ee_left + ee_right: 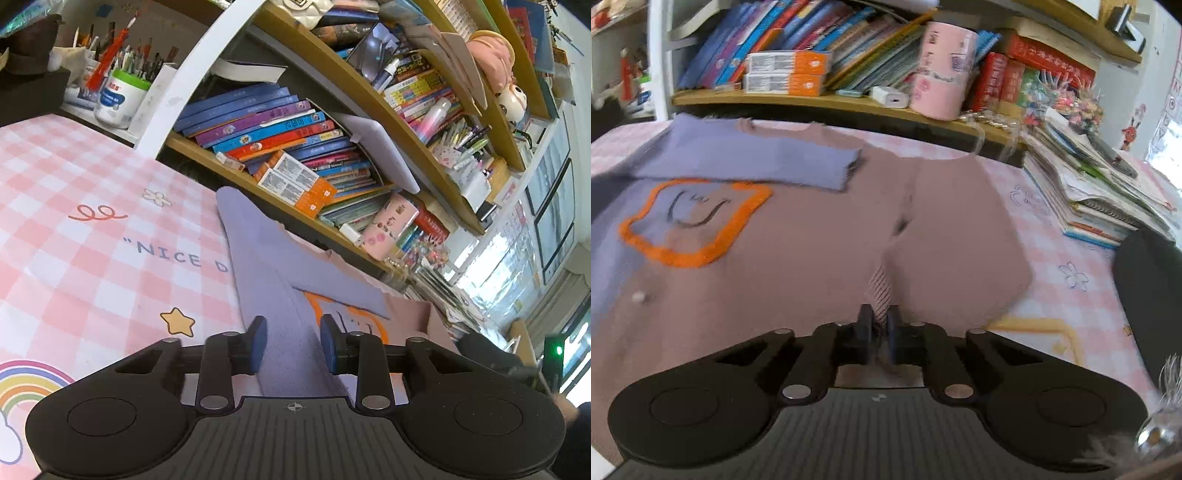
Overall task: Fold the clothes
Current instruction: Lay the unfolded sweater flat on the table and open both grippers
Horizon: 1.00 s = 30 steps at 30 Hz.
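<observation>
Crowded bookshelves rise along the far side of the table, which is covered by a pink-and-white checked cloth printed with stars, flowers and a rainbow. On that cloth a sweatshirt lies spread flat, mauve-pink on its body with purple-blue sleeves and an orange-outlined face patch on the chest. One purple sleeve is folded across the top of the body, its cuff ending near the middle. The garment's far edge runs just beside the lowest shelf board, leaving little room there.

To the right of the sweatshirt, a slumped pile of papers and notebooks sits on the table, with a strip of bare checked cloth between it and the garment's right edge. In the left wrist view the cloth to the left of the sweatshirt is open and unoccupied up to a pen tub at the back.

The right gripper has its fingers closed tight on a pinched ridge of pink fabric at the near hem. The left gripper straddles a purple sleeve; its fingers stand apart with the fabric between them, and I cannot tell whether they press it.
</observation>
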Motion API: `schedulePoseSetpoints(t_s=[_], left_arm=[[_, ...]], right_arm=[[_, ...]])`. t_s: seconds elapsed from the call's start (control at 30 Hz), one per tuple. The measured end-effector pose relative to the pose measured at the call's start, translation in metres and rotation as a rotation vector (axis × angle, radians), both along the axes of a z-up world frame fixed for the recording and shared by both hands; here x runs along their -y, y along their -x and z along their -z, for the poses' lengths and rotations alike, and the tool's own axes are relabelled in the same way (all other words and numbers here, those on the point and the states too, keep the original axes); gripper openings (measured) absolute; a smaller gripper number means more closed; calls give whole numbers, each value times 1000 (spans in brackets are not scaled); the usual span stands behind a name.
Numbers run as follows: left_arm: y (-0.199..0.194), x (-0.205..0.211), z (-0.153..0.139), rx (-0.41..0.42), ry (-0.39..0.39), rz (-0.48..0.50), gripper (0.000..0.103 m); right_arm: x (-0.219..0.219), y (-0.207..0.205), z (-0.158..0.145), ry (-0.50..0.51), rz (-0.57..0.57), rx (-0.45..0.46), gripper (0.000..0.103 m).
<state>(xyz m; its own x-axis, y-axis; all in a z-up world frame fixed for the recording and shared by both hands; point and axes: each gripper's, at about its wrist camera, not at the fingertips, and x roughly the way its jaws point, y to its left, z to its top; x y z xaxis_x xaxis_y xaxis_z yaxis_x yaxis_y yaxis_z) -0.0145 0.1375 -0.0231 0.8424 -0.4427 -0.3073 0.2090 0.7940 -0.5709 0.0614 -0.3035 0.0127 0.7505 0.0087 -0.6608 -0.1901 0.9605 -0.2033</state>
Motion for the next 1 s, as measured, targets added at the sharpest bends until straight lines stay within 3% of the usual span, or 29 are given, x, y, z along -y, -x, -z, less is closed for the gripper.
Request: schedulePoseSetpoints(t_s=[0.13, 0.27, 0.43, 0.57, 0.77, 0.9, 0.97, 1.0], left_arm=[[0, 2, -1, 4, 3, 18, 24], [-1, 6, -2, 8, -8, 47, 24], [0, 8, -3, 10, -10, 55, 24], [-1, 8, -2, 5, -8, 61, 24], [-2, 6, -1, -4, 2, 60, 25], [0, 5, -2, 13, 9, 55, 27], [2, 6, -3, 26, 3, 56, 27], [3, 6, -4, 32, -1, 56, 28]], right_arm=[[52, -32, -47, 113, 185, 127, 7], [100, -66, -70, 146, 334, 149, 7], [135, -93, -47, 193, 446, 127, 7], [150, -106, -26, 148, 525, 139, 7], [140, -124, -12, 230, 566, 229, 7], [135, -127, -7, 216, 563, 199, 8], [132, -120, -5, 179, 540, 183, 14], [130, -111, -7, 151, 532, 200, 34]])
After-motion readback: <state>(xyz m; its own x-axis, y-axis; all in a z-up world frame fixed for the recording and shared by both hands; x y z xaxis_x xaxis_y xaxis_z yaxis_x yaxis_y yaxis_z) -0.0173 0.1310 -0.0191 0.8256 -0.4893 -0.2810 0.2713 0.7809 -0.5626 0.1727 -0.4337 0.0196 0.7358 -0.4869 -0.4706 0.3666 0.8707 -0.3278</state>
